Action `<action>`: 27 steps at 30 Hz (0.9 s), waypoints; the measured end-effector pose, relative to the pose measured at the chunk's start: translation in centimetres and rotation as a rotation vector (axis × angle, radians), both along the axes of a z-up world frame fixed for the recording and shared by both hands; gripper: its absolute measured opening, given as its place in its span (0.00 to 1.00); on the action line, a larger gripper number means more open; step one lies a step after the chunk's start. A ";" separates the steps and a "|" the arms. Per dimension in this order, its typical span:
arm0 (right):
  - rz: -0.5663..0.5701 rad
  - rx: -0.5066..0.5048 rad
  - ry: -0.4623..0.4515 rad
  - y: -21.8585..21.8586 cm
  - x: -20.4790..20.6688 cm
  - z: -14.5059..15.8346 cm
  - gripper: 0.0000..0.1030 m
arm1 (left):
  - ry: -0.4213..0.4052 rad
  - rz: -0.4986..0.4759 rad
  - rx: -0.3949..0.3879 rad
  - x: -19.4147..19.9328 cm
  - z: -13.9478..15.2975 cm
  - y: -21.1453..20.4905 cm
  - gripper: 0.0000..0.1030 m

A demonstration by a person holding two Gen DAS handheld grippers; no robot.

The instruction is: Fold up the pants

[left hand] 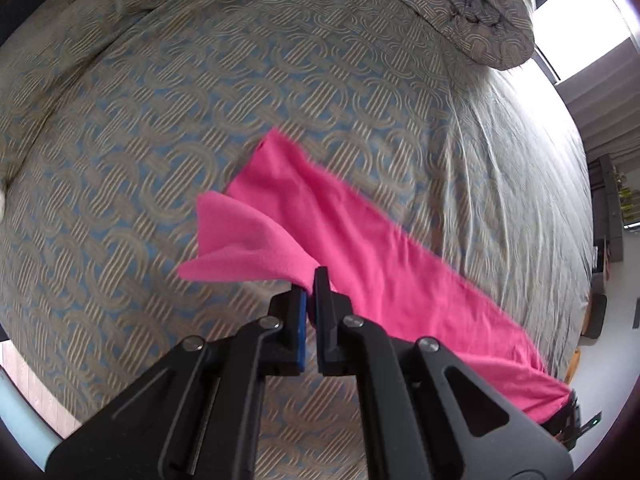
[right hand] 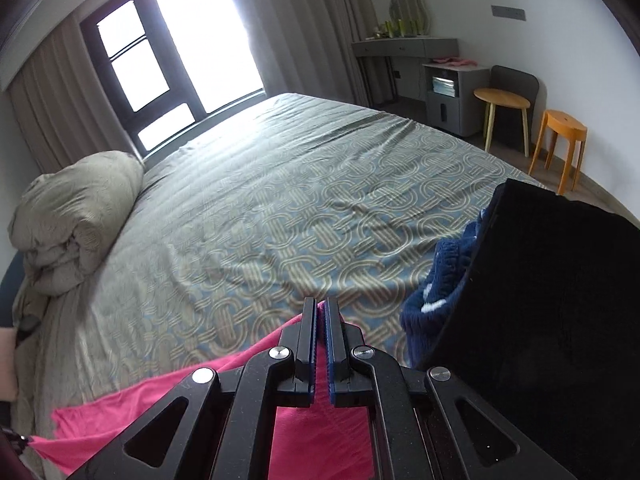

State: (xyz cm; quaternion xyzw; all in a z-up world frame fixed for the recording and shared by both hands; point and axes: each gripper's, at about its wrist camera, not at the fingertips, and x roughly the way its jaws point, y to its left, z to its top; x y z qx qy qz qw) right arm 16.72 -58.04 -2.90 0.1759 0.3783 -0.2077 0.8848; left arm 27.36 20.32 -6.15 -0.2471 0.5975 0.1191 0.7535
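The pink pants [left hand: 360,264] stretch above the patterned bed cover [left hand: 160,120], from my left gripper down to the lower right. My left gripper [left hand: 311,280] is shut on one end of the pants, with a flap of cloth hanging out to the left. In the right wrist view my right gripper [right hand: 321,306] is shut on the other end of the pink pants [right hand: 160,408], which spread left below the fingers. The cloth between the two grippers is lifted and fairly taut.
A rolled duvet [right hand: 72,216] lies at the bed's left side, also seen top right in the left wrist view [left hand: 472,4]. A dark blue knit garment [right hand: 440,276] and a black object [right hand: 540,300] sit to the right. Two stools [right hand: 560,136] and a desk stand by the wall.
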 end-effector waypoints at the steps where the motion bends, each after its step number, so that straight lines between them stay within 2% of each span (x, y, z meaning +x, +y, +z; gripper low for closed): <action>1: -0.010 -0.001 0.016 -0.3 0.8 -0.7 0.02 | 0.020 0.007 -0.008 1.5 -0.8 0.1 0.04; 3: -0.033 0.003 0.050 -1.1 2.4 -2.5 0.02 | 0.071 -0.001 -0.023 4.7 -2.9 -0.2 0.04; 7: -0.054 0.020 0.122 -2.3 4.9 -6.0 0.03 | 0.176 0.019 -0.033 8.4 -7.0 -0.4 0.06; 10: -0.041 -0.037 0.191 -2.4 6.6 -8.0 0.04 | 0.207 0.045 -0.030 9.9 -9.0 0.1 0.11; 14: -0.047 -0.154 0.259 -2.0 7.3 -8.8 0.05 | 0.151 0.047 0.032 10.5 -7.7 1.3 0.16; 17: -0.050 -0.151 0.269 -2.1 7.1 -8.5 0.08 | 0.077 0.048 0.117 10.0 -5.2 2.7 0.30; 19: -0.061 -0.159 0.245 -1.5 6.3 -7.7 0.10 | 0.035 0.040 0.170 9.3 -3.7 3.6 0.43; 21: -0.057 -0.165 0.212 -0.3 5.4 -6.7 0.16 | -0.010 0.022 0.211 7.8 -2.5 4.3 0.49; 23: -0.039 -0.164 0.181 1.0 4.6 -5.7 0.21 | -0.032 -0.022 0.216 6.4 -2.5 4.4 0.50; 27: 0.019 -0.104 0.119 4.3 2.4 -4.1 0.24 | -0.038 -0.124 0.159 3.1 -4.5 3.6 0.50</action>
